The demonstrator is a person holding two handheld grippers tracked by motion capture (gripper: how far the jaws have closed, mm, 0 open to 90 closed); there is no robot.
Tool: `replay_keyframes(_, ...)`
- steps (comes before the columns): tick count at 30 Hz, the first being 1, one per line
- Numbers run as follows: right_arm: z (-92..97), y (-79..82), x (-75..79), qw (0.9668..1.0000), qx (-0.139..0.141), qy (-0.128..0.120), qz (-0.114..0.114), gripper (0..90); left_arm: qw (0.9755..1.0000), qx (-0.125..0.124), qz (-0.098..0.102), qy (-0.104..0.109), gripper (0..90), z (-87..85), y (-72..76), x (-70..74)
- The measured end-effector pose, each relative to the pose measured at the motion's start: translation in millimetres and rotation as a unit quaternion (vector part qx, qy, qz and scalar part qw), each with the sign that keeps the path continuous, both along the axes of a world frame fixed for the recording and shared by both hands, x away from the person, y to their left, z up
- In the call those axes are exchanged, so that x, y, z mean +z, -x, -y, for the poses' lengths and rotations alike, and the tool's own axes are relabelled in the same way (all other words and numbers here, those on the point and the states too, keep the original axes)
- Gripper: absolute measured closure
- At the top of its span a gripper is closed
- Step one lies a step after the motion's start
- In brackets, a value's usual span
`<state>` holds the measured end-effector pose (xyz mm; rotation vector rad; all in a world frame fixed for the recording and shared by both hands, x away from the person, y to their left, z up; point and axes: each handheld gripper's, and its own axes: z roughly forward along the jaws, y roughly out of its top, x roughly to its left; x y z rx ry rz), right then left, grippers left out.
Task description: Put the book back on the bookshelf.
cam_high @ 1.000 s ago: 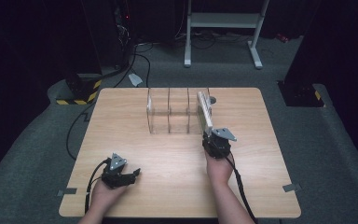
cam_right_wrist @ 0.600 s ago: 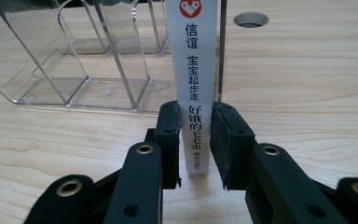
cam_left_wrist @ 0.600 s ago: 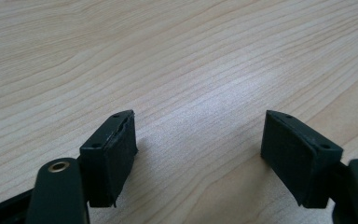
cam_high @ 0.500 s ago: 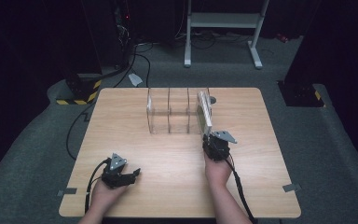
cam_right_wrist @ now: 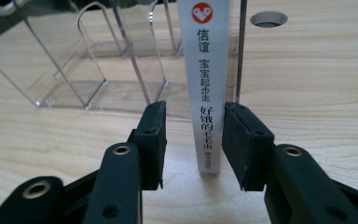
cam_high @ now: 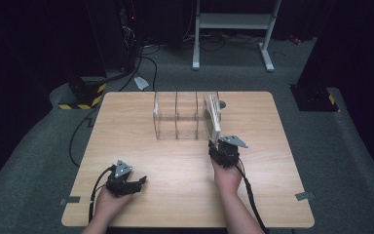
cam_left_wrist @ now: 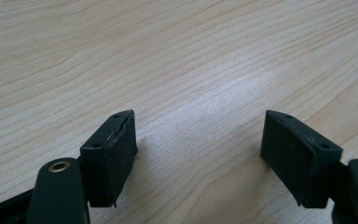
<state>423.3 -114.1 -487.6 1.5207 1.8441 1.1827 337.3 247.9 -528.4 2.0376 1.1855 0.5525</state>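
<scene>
A thin white book (cam_high: 212,117) stands upright in the right-hand slot of a clear acrylic rack (cam_high: 177,117) at the back middle of the wooden table (cam_high: 272,195). In the right gripper view its spine (cam_right_wrist: 208,70) carries a red heart logo and black characters. My right gripper (cam_right_wrist: 193,140) straddles that spine near its bottom. Its jaws have just been opening, and the left pad stands clear of the book. From above, the right gripper (cam_high: 217,144) sits at the rack's front right corner. My left gripper (cam_high: 141,181) rests open on bare wood (cam_left_wrist: 198,149) at the front left.
The rack's other slots (cam_right_wrist: 98,70) hold nothing. A round cable hole (cam_right_wrist: 269,18) lies in the table behind the book. Cables trail from both grippers toward the table's front edge. Dark floor, a white stand and cabling lie beyond the table's far edge.
</scene>
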Motion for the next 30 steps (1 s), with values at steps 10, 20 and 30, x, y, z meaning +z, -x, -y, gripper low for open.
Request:
replay_keyframes(10,17.2,11.1,11.4,0.9978,0.042,0.022,0.047,62.0,1.0,0.0,0.0,-0.001,26.8,0.1,-0.3,0.0)
replay_keyframes(20,19.1,6.4,23.5,0.9966,0.036,0.019,0.071,66.7,1.0,0.001,0.0,0.001,26.7,0.3,-0.1,0.0)
replay_keyframes(30,16.6,1.5,30.1,0.9955,0.042,0.022,0.081,72.9,1.0,0.0,0.0,0.0,26.8,0.0,-0.3,0.0)
